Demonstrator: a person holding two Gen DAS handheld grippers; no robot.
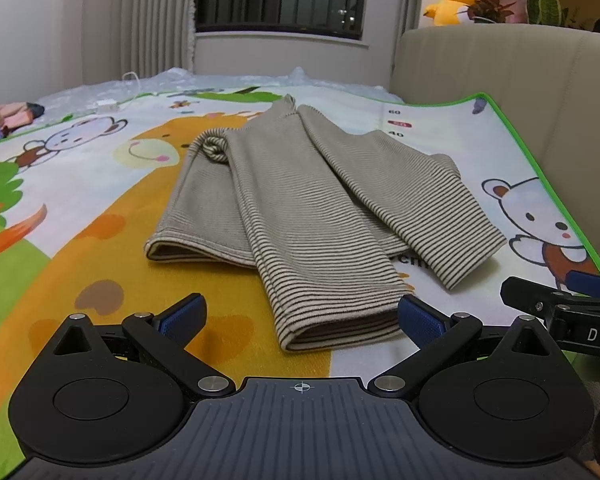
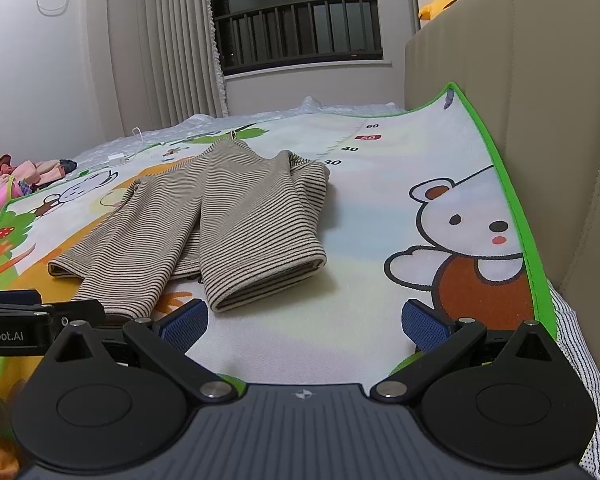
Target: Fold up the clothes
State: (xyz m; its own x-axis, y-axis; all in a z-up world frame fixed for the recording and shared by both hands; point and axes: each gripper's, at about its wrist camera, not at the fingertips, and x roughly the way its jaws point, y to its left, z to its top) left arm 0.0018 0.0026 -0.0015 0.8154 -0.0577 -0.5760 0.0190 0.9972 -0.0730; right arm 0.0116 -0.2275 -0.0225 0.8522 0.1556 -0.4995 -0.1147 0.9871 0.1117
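I see the striped shirt [image 1: 300, 208] lying partly folded on the cartoon mat [image 1: 80, 208], both sleeves laid over the body toward me. My left gripper [image 1: 300, 316] has its jaws spread wide, one sleeve cuff lying between the pads, not pinched. My right gripper [image 2: 304, 320] is also spread wide, over bare mat, the other cuff at its 11 o'clock. A beige sofa [image 2: 540, 100] stands at 2 o'clock.

Left hand-held gripper [image 1: 300, 316] low, jaws spread wide, empty. Right hand-held gripper [image 2: 305, 322] just beside it, likewise wide, empty.
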